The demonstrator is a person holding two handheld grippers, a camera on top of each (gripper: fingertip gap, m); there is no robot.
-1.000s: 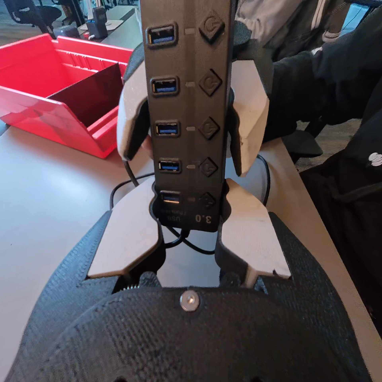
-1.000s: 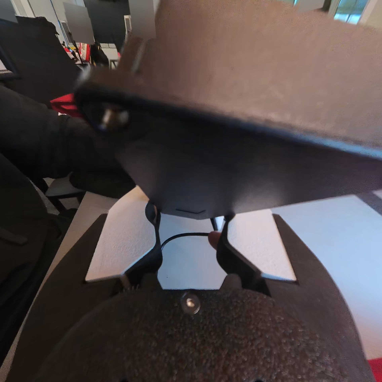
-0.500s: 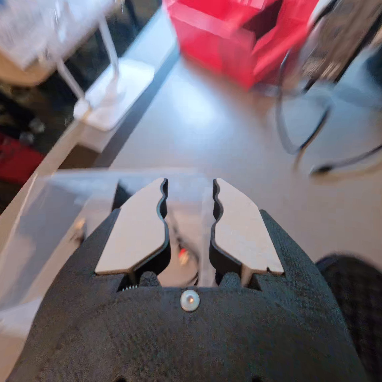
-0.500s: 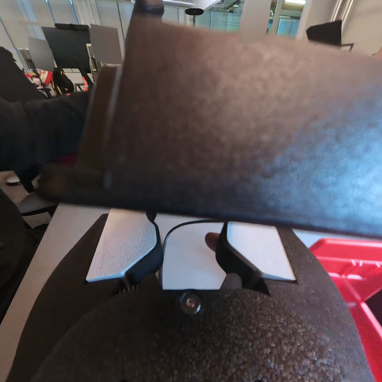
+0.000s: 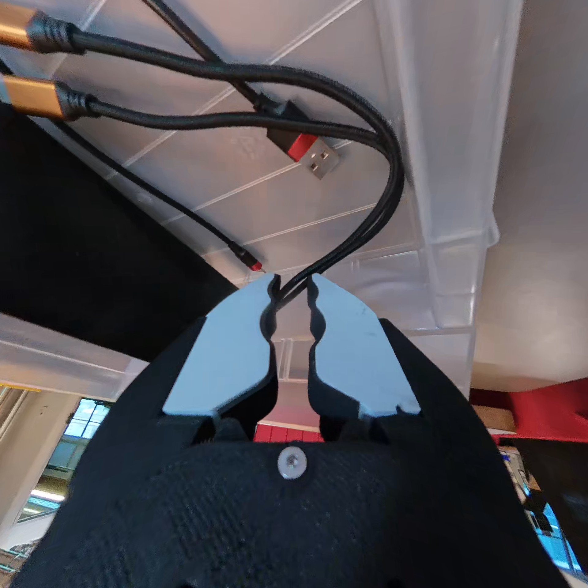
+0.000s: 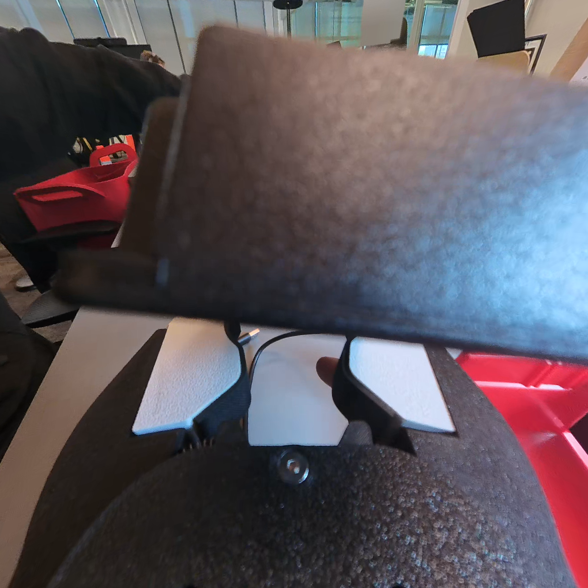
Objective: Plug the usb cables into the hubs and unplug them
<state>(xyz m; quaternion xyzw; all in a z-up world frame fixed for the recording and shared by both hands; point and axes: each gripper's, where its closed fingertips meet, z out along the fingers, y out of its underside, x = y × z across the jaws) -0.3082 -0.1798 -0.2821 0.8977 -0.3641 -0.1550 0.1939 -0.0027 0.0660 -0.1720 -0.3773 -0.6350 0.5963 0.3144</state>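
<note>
Left gripper (image 5: 292,280), jaws narrowly parted, tips straddling a bundle of black braided USB cables (image 5: 386,178) that loops across the clear plastic bin (image 5: 445,159); beyond lie a red-collared USB-A plug (image 5: 302,140) and two orange-sleeved connectors (image 5: 31,95). Right gripper (image 6: 291,331), jaws closed on the black USB hub (image 6: 350,191), held above the white table (image 6: 95,343) near a red bin (image 6: 525,397).

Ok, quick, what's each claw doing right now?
Left gripper: slightly open, black cables between its tips.
Right gripper: gripping the USB hub.
</note>
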